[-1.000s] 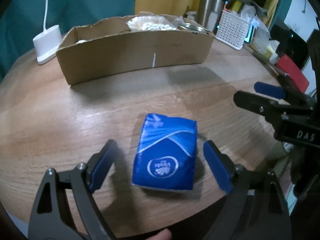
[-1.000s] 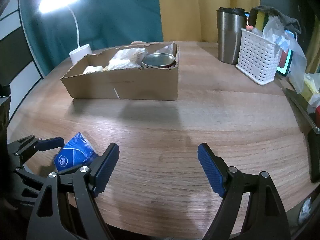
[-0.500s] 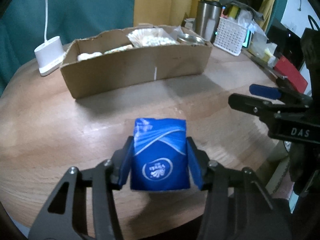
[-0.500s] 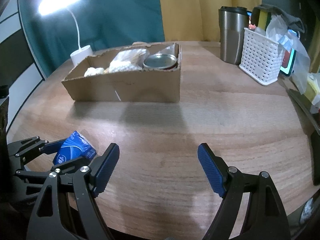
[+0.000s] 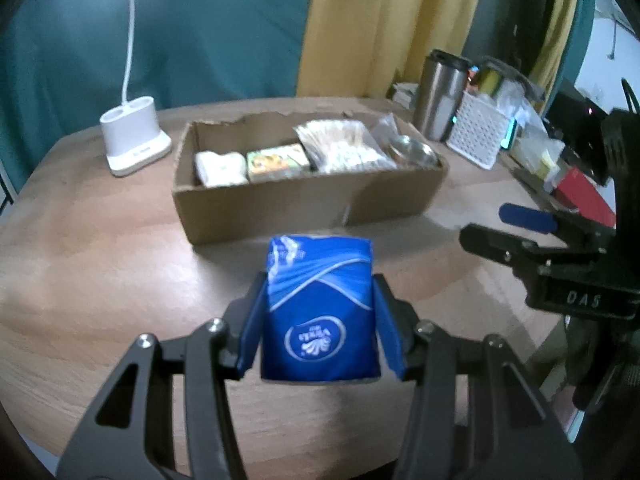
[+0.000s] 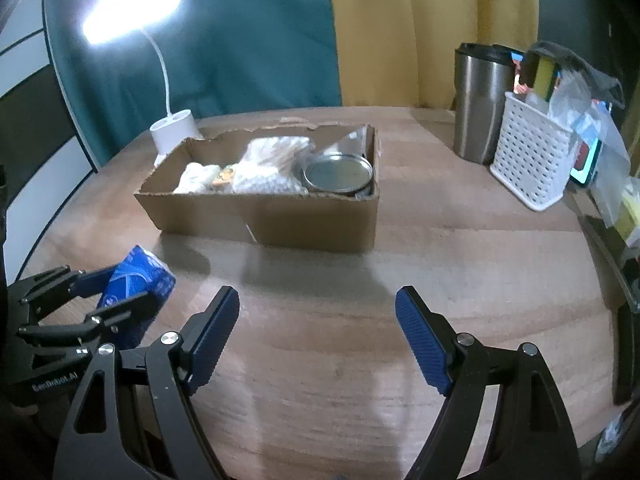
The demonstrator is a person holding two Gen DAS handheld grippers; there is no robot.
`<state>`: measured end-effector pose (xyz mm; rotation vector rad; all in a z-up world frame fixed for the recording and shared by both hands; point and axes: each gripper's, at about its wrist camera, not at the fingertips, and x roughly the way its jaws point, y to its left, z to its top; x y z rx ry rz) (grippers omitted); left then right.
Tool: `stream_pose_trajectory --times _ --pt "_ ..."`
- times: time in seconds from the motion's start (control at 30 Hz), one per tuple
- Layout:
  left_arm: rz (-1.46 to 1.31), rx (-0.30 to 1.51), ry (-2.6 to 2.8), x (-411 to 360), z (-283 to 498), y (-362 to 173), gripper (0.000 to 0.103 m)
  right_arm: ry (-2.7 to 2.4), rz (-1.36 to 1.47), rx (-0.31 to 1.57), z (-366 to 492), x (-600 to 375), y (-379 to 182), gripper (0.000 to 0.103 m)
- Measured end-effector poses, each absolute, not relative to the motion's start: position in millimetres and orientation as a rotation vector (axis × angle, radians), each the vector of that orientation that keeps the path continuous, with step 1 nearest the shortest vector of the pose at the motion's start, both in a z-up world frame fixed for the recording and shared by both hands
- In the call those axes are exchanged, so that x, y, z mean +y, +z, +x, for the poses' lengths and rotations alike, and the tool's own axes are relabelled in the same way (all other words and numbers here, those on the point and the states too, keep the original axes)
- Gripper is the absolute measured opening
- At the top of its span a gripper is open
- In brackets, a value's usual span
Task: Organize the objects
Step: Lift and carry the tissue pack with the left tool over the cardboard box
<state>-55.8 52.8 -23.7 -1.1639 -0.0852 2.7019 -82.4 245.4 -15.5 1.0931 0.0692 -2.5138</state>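
Both blue pads of the left gripper (image 5: 320, 320) clamp the sides of the blue tissue pack (image 5: 320, 312), held clear above the wooden table (image 6: 440, 264). Right gripper (image 6: 318, 334) fingers stand wide apart, nothing between them. Beyond the pack sits the cardboard box (image 5: 304, 208), containing small packets and a metal tin (image 6: 339, 172).

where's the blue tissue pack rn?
Blue tissue pack is clamped in the left gripper, centre-bottom of the left wrist view, in front of the cardboard box; the right wrist view shows it lower left.
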Motion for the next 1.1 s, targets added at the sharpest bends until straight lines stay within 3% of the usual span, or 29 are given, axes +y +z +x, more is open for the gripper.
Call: stream_pose_trajectory --times 1.1 --pt "-1.105 -0.146 2.777 30 -107 9 0.051 -2.492 1.031 0.085 -136 225 17 0.083"
